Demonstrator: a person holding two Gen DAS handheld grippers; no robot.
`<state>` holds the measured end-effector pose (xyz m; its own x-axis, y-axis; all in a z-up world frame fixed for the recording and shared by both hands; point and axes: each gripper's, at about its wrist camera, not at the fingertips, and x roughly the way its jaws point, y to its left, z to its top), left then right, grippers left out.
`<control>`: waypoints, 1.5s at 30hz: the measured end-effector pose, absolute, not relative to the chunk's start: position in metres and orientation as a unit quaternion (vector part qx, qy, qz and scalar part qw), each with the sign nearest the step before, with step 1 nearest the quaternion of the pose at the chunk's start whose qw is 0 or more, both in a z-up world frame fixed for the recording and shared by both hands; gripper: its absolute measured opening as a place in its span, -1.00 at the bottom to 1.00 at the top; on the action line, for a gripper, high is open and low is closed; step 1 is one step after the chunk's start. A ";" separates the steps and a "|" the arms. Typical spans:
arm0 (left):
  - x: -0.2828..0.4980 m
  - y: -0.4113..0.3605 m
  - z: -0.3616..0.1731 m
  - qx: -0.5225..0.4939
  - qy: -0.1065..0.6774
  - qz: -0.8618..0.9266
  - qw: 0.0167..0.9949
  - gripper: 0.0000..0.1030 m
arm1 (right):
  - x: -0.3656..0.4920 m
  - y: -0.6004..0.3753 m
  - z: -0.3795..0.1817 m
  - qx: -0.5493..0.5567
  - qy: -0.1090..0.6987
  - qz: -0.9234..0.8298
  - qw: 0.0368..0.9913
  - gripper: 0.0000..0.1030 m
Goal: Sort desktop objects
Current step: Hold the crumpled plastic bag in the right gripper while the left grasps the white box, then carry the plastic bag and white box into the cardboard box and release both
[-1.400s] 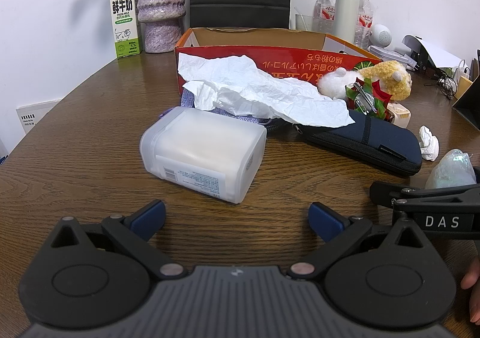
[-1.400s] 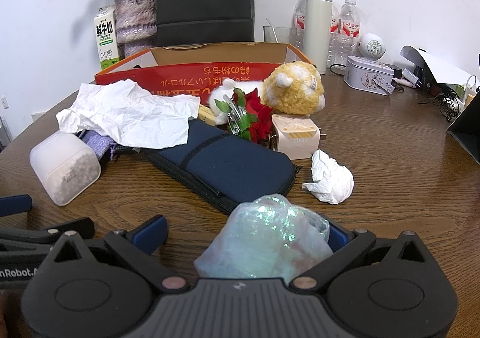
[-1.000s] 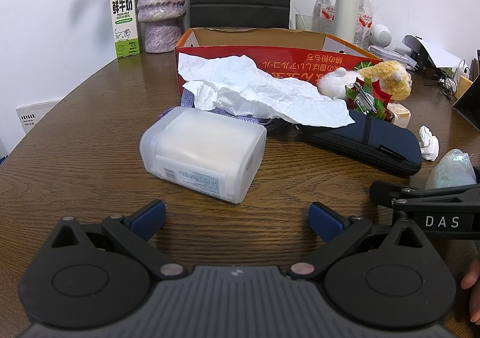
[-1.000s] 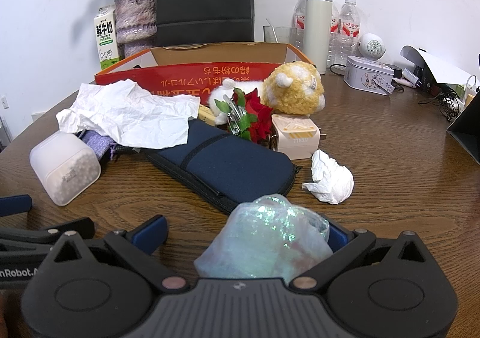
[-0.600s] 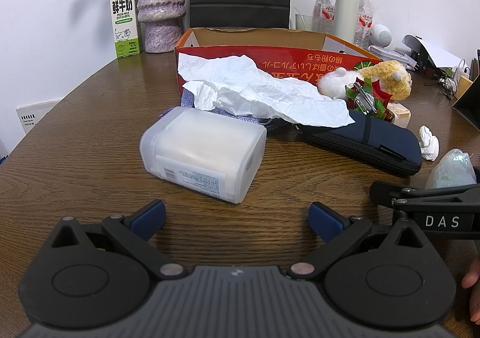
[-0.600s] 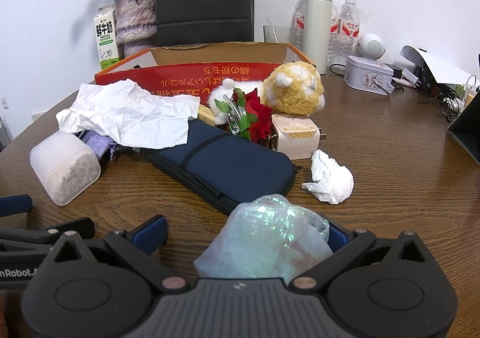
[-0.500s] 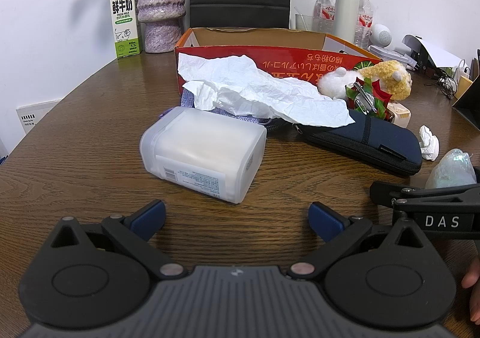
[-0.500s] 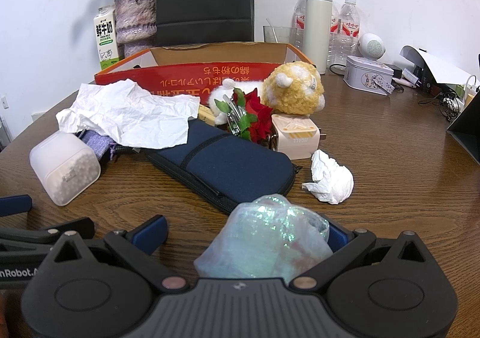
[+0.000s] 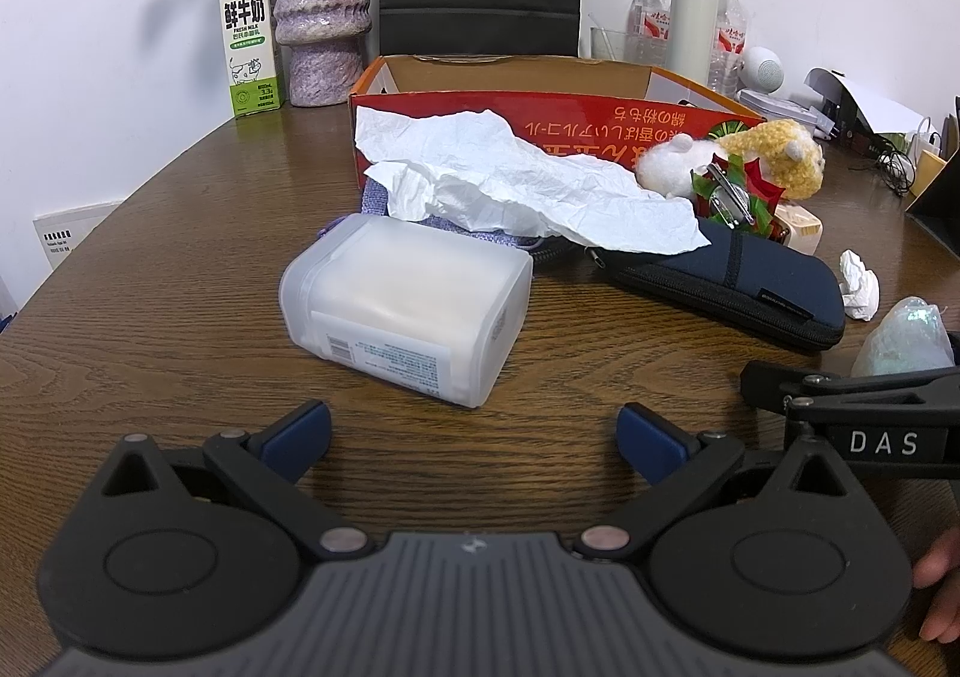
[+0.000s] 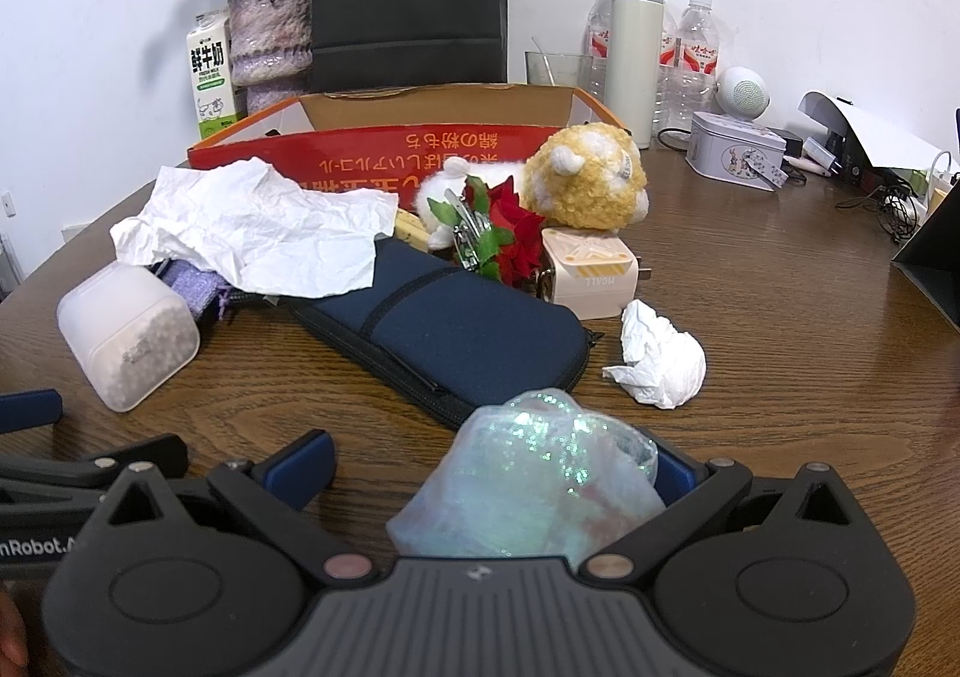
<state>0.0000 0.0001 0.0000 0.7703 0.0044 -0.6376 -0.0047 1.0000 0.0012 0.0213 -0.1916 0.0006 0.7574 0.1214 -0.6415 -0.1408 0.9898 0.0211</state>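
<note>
The left gripper [image 9: 474,428] has a matte black body with two round housings, each with a raised ring moulded on top. Between them sits a grey ribbed plate with a small pale logo near its front edge. Black linkage arms run forward from silver pivot pins to the jaws, which carry dark blue pads [image 9: 299,431]. The right gripper [image 10: 486,464] has the same build: black housings, grey ribbed plate, silver pins, blue pads [image 10: 300,466]. Seen from the left camera, its side bar bears the white letters "DAS". In the right camera, white lettering "nRobot" shows on the left gripper's bar. A bit of bare skin, a fingertip [image 9: 939,587], shows right of the left jaws.
</note>
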 end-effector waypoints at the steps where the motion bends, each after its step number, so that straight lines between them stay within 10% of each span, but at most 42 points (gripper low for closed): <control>1: 0.000 0.000 0.000 0.000 0.339 0.002 0.941 1.00 | 0.021 -0.192 0.000 -0.014 0.341 0.069 0.937 1.00; 15: 0.000 0.033 0.022 0.005 0.251 -0.036 0.967 1.00 | -0.043 -0.232 0.026 -0.009 0.303 0.128 0.944 0.71; 23: 0.043 0.045 0.011 0.000 0.298 -0.054 0.953 0.73 | -0.018 -0.236 0.017 0.018 0.310 0.118 0.943 -0.07; 45: -0.048 0.012 0.006 0.008 0.328 -0.071 0.942 0.85 | -0.054 -0.207 0.025 -0.015 0.295 0.157 0.943 -0.12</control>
